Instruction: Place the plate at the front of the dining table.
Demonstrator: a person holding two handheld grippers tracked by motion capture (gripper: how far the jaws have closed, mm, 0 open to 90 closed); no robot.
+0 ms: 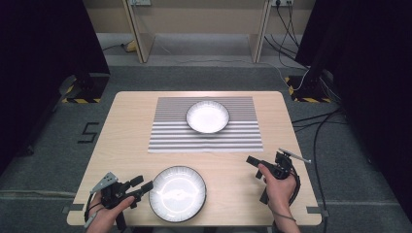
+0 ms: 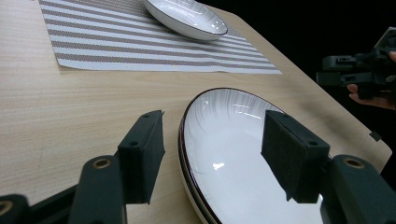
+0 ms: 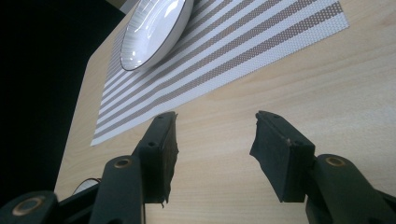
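A glazed white plate (image 1: 177,193) with a thin dark rim and fine ribbing is seen at the bench's (image 1: 126,126) near edge, left of centre. It is judged rigid, fairly heavy, slippery and breakable, best taken by the rim. The left gripper (image 1: 138,187) is held released, its jaws straddling the plate's left rim without touching. The right gripper (image 1: 255,166) is parted over bare wood-grain. A shallow ribbed bowl (image 1: 207,116) is set on the woven striped placemat (image 1: 206,138).
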